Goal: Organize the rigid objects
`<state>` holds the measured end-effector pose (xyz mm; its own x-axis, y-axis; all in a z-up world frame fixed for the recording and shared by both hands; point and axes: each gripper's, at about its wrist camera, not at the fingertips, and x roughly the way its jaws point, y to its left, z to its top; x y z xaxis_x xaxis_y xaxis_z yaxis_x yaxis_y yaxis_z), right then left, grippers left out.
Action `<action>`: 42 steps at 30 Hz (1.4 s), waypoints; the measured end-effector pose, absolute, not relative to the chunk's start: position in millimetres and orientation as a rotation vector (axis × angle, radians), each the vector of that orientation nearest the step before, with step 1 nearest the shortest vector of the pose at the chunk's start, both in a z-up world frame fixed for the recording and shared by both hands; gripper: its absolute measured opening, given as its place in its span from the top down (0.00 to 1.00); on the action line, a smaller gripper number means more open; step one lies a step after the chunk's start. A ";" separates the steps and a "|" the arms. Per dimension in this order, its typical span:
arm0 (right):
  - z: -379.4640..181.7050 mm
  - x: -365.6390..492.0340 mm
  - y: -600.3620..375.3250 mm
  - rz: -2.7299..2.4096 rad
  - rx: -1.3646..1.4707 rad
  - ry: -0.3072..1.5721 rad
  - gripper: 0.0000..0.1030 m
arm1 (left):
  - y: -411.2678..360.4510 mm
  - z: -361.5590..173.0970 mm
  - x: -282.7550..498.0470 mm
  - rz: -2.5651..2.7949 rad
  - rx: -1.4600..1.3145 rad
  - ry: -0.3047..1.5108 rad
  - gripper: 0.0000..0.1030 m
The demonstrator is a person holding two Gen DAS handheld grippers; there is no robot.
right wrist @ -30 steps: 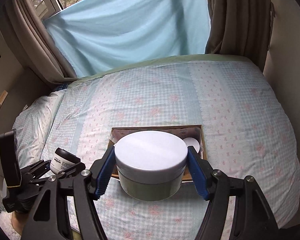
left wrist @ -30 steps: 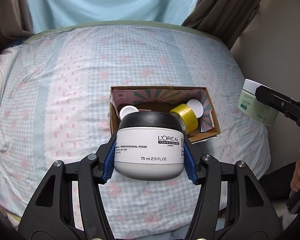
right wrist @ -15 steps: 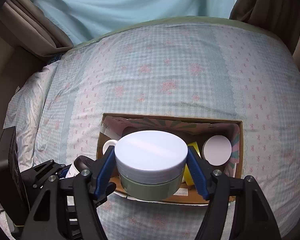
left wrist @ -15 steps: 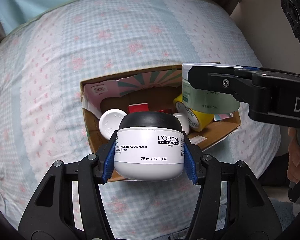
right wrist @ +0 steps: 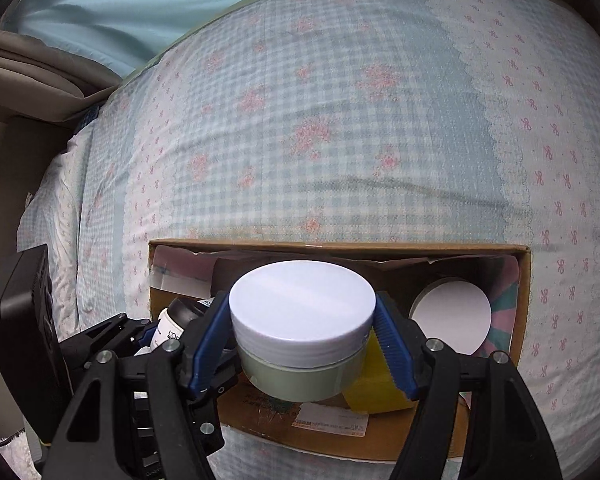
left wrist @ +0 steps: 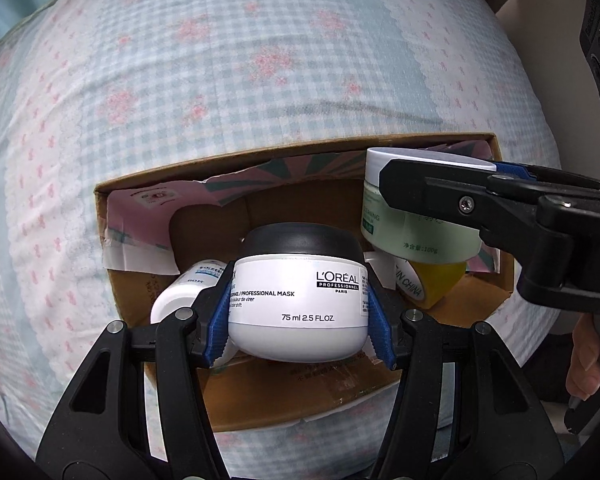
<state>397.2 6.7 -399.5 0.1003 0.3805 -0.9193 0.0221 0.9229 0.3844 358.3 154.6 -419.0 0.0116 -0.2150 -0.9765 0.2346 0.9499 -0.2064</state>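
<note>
Left wrist view: black-lidded white L'Oréal jar (left wrist: 298,304) clamped in left hand-held gripper (left wrist: 298,320).

A white jar with a black lid (left wrist: 298,300), labelled L'ORÉAL PROFESSIONAL MASK, is seen in the lower middle of the left wrist view, upright and clamped at both sides above the open cardboard box (left wrist: 260,408). A pale green jar with a white lid (right wrist: 300,336) is held upright in the lower middle of the right wrist view, likewise over the box; in the left wrist view it appears at the right, tilted. Inside the box a small white bottle (left wrist: 188,292) lies at the lower left, a yellow tape roll (left wrist: 432,280) sits under the green jar, and a white-lidded round container (right wrist: 452,316) stands at the right end. The box lies on the checked bed cover.
</note>
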 end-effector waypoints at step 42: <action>-147.0 242.1 -34.2 0.151 0.136 1.039 0.20 | 186.3 -109.6 206.0 -0.163 -0.015 0.876 0.00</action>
<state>242.1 -34.2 -147.0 0.4987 0.1884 -0.8461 -0.0603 0.9813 0.1830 206.0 186.3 -109.6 0.6285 -0.1483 -0.7635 0.1364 0.9875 -0.0795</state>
